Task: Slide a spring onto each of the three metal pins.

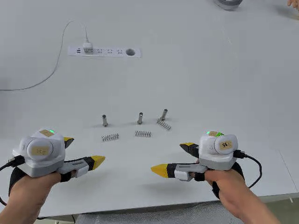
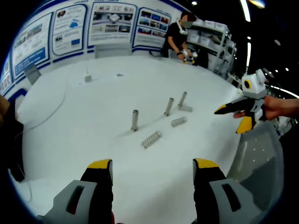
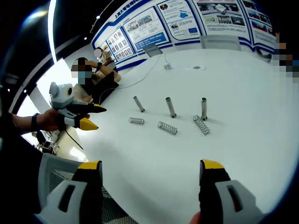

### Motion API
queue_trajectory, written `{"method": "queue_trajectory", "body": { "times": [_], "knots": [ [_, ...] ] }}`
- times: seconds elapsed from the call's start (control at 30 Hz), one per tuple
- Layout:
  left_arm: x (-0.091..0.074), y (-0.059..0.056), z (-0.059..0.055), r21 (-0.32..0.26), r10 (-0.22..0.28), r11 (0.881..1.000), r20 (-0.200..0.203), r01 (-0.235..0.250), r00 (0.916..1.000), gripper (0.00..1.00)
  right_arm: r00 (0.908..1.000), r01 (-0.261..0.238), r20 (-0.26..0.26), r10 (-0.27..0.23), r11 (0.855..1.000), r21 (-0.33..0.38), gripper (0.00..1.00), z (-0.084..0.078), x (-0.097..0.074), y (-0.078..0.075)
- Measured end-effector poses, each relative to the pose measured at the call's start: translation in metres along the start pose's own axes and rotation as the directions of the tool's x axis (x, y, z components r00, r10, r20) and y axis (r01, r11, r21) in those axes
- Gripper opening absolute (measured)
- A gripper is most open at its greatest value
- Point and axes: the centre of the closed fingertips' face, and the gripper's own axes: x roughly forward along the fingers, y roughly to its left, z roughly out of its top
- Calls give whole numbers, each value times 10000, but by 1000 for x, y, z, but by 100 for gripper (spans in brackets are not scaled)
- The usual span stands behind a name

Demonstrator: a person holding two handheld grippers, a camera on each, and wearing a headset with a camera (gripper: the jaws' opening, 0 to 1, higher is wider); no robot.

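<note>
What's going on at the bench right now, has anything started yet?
A person holds the left gripper and right gripper, both open and empty, above the near edge of the white table. Three metal pins stand upright in a row; three springs lie loose in front of them. No spring is on a pin yet.

I find bright, even overhead light on the white table point(image 1: 196, 79); the pins point(image 1: 140, 118) cast faint, soft shadows. Ceiling strips point(image 2: 244, 8) glare in both gripper views, whose edges bend strongly. Head view sharp.
</note>
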Motion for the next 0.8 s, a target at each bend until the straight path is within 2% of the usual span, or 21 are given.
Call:
{"method": "queue_trajectory", "body": {
  "times": [0.53,0.67,0.8],
  "knots": [
    [-10,-1,-21,-332,-180,9993,-204,173,9996,82,9999,-17,-110,17,10000,38,87,-6,1,3],
    [-8,-1,-26,-142,-280,9995,-385,274,9989,82,9999,-54,-127,54,10000,26,87,-7,2,4],
    [-6,-1,-26,166,-388,9991,-586,398,9975,83,9999,-82,-85,83,9999,92,87,-7,3,5]
  ]
}}
